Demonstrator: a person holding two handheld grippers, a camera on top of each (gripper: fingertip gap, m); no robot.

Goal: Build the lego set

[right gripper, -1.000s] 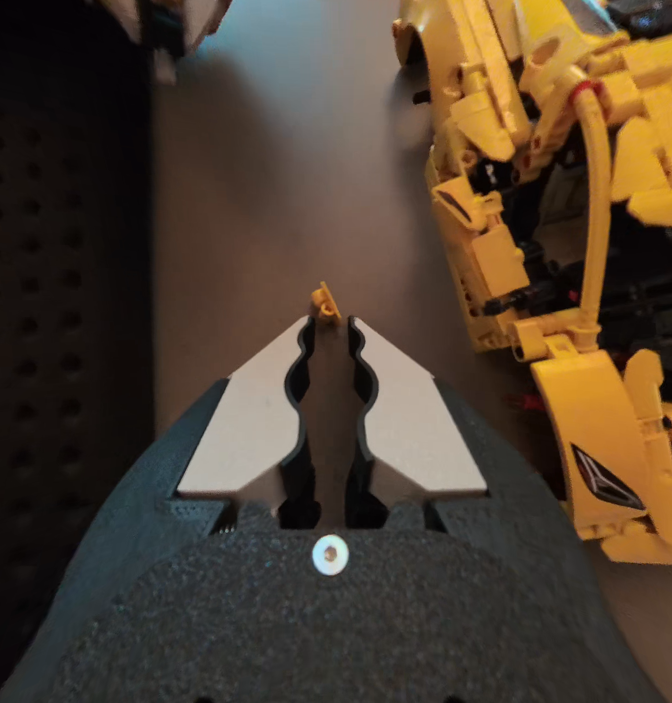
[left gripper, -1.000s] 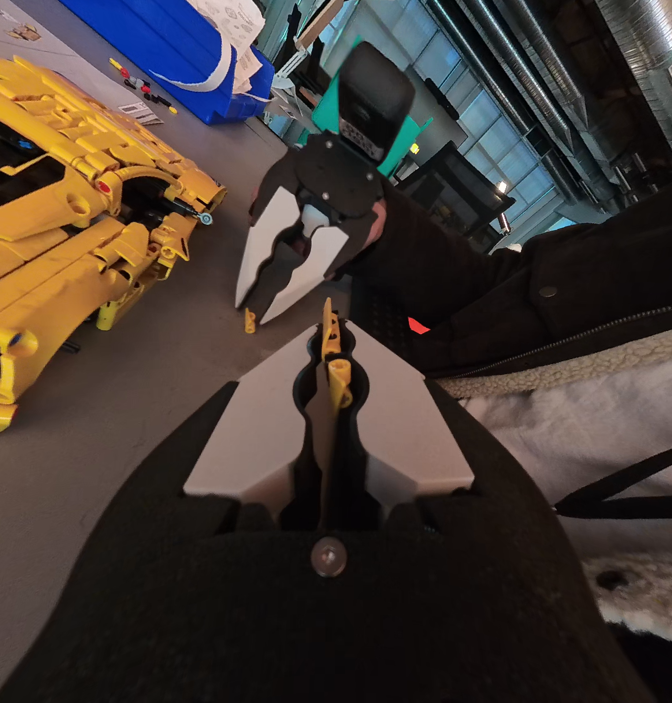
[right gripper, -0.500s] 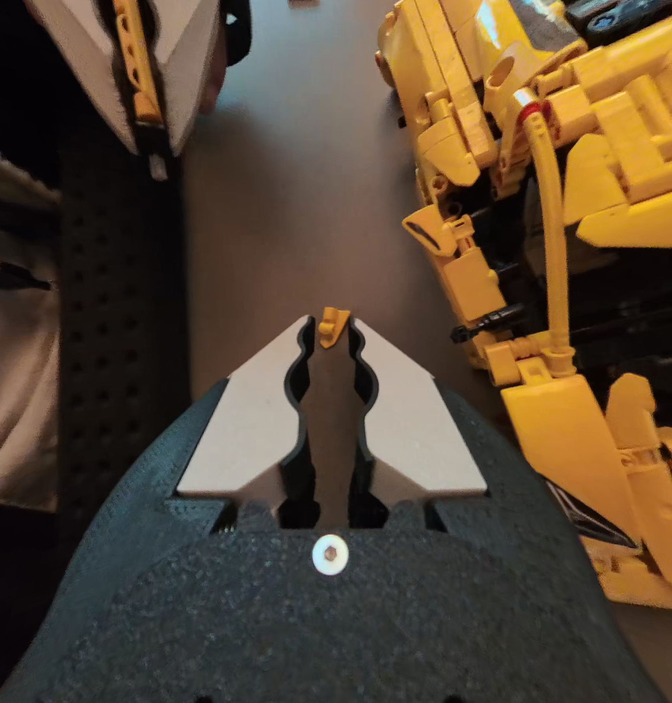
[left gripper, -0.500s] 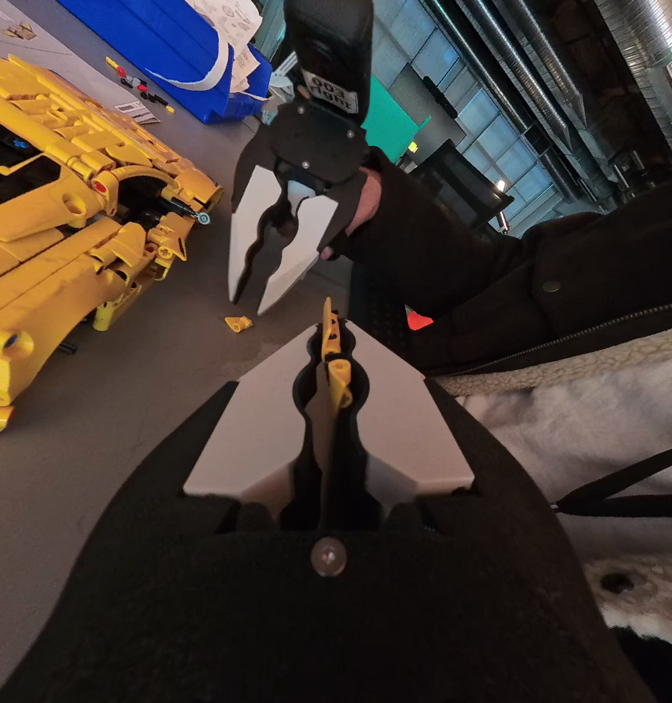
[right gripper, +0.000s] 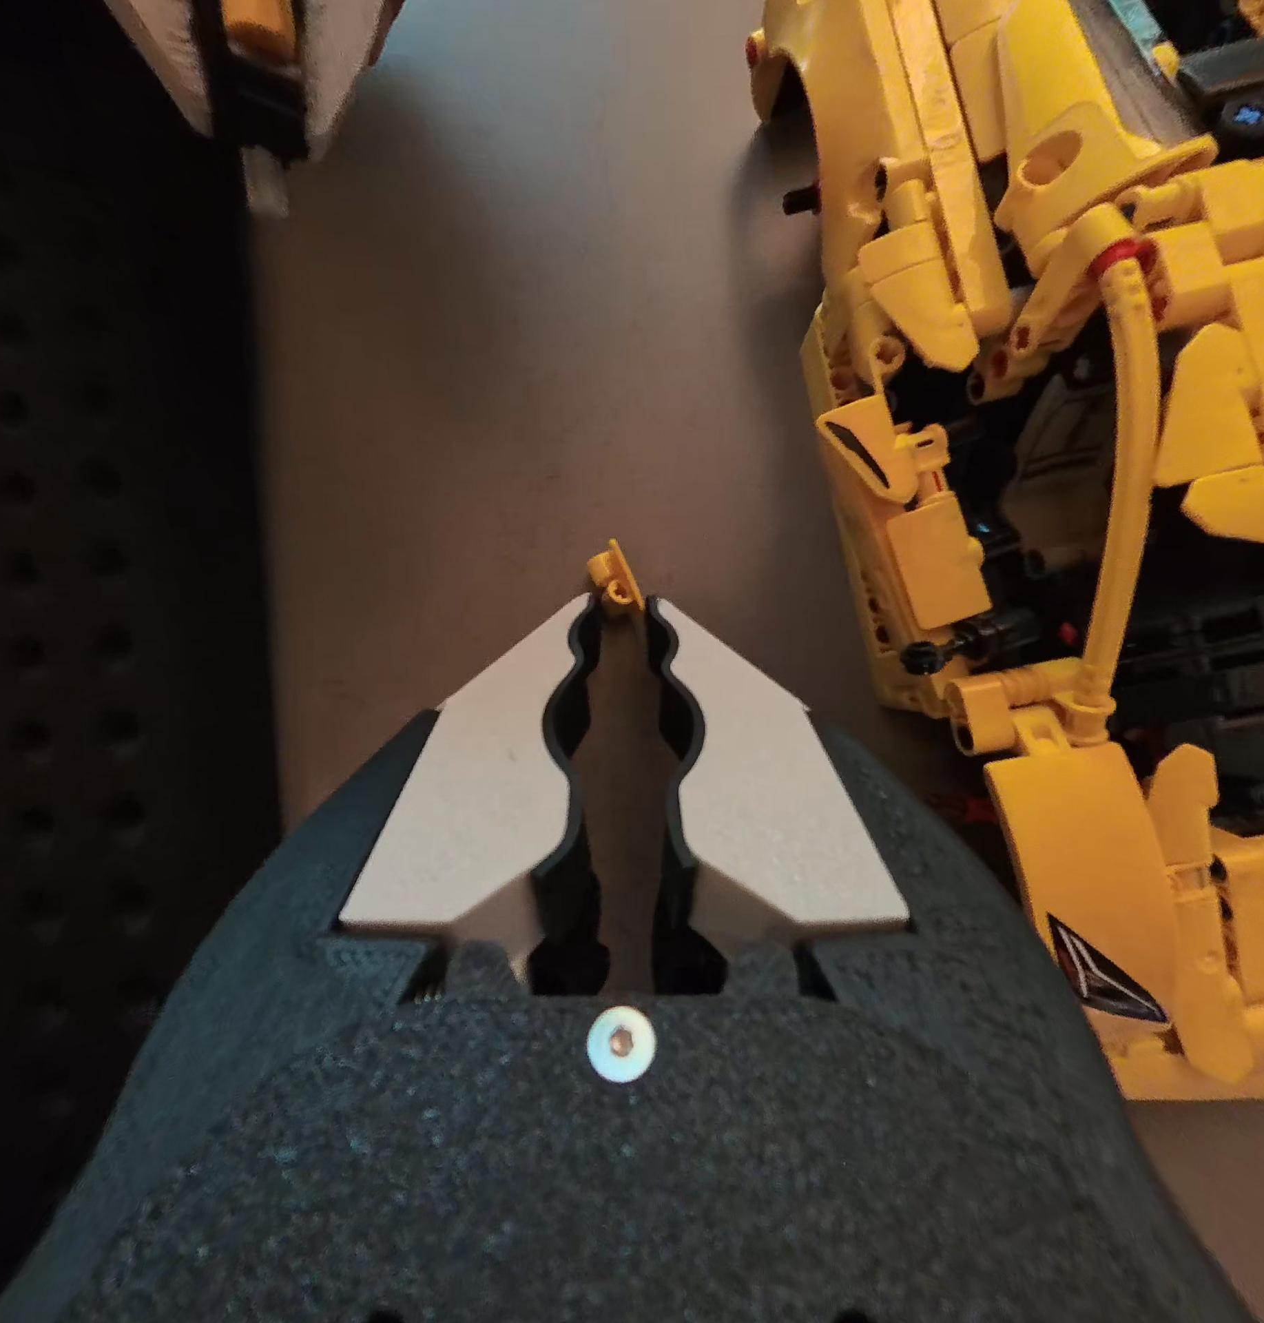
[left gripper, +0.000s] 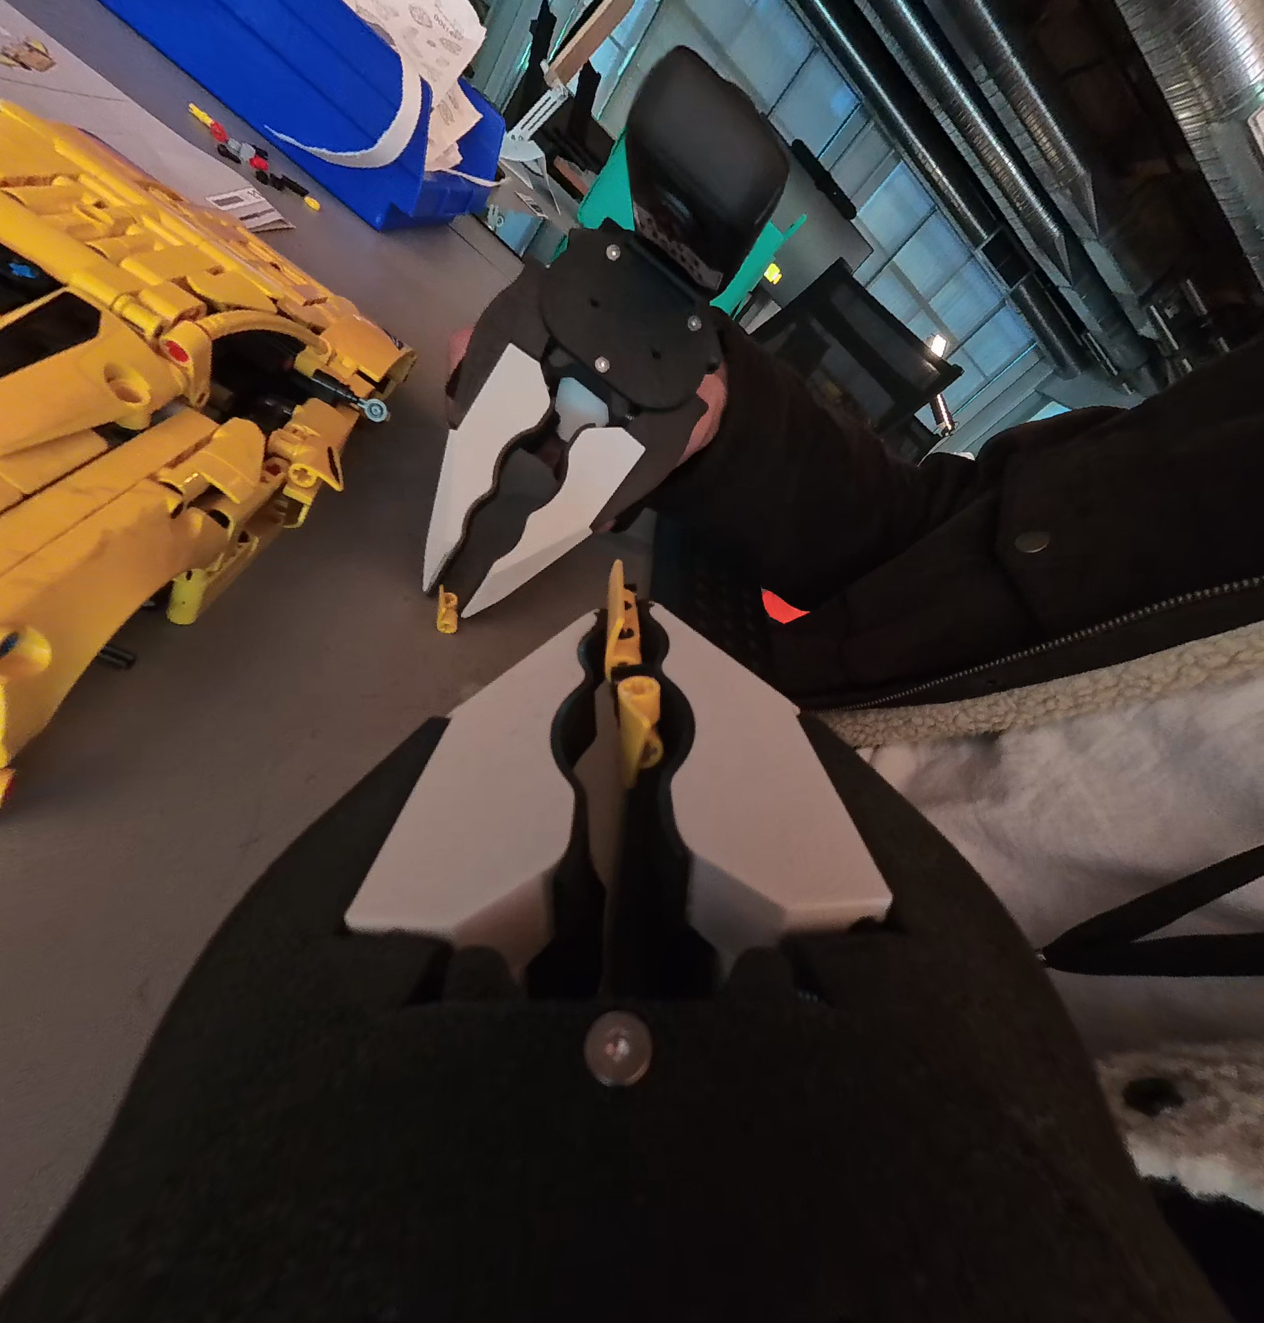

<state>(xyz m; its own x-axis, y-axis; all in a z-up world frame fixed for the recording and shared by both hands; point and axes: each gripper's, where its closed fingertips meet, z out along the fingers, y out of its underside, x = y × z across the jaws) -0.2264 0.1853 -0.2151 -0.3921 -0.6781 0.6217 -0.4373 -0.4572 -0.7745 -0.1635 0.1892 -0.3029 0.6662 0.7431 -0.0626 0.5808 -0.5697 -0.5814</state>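
A grey table [left gripper: 206,752] is seen in both views, with a large yellow lego car [left gripper: 113,401] standing on it to one side. Beyond the car, a blue bin [left gripper: 314,93] is set on the table; printed paper sheets [left gripper: 428,43] are held in it, some hanging over its rim. A few small red, black and yellow loose pieces [left gripper: 249,154] are scattered just beside the bin, near a white printed slip [left gripper: 246,207].

The left gripper [left gripper: 623,630] is closed on a narrow yellow beam assembly [left gripper: 629,680], which is clamped between the jaws and sticks out past the tips. Behind it, a person's dark jacket sleeve [left gripper: 901,515] and pale fleece lining [left gripper: 1044,773] fill the right of the left wrist view, next to a black perforated mat [right gripper: 78,573] along the table edge.

The right gripper [right gripper: 618,608] is lowered to the table with its jaws apart by a narrow gap. A small yellow connector piece [right gripper: 614,576] stands on the table at the fingertips, in the mouth of the gap; whether it is touched by either tip cannot be told. Nothing lies between this piece and the car, which is near but apart from it. In the right wrist view the left gripper's tips are seen, blurred, at the upper left corner.
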